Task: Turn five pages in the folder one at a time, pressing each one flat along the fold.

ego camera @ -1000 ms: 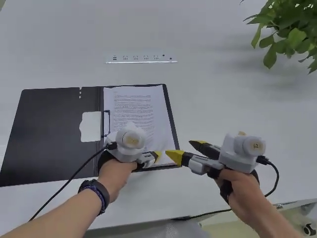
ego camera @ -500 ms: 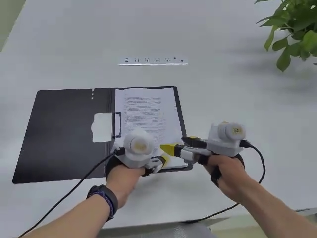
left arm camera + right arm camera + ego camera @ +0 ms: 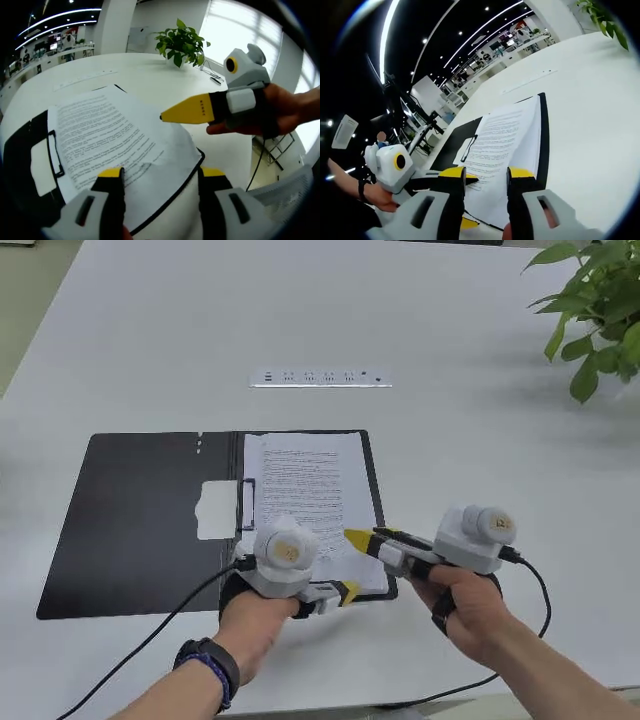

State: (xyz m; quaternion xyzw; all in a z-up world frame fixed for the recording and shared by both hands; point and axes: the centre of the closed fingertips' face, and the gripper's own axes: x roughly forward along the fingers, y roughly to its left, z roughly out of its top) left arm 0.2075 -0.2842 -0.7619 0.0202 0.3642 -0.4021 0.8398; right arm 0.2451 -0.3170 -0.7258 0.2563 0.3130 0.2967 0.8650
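Since a second ago the right gripper (image 3: 365, 536) has come in from the bare table (image 3: 480, 440) beside the folder (image 3: 140, 520). Its tips now stand over the lower right part of the page (image 3: 315, 480). The left gripper (image 3: 335, 593) stays at the folder's near edge, by that same corner.

The folder lies open and flat on the table, with the page on its right half.

Left hand (image 3: 255, 615): forearm enters from lower left, and the gripper points right along the near edge. In the left gripper view its jaws stand wide apart and hold nothing, one over the page (image 3: 110, 130) and one past the folder's rim.

Right hand (image 3: 465, 605): forearm enters from lower right, and the gripper points left. Its jaws are parted by a narrower gap and are empty. Contact with the paper cannot be told
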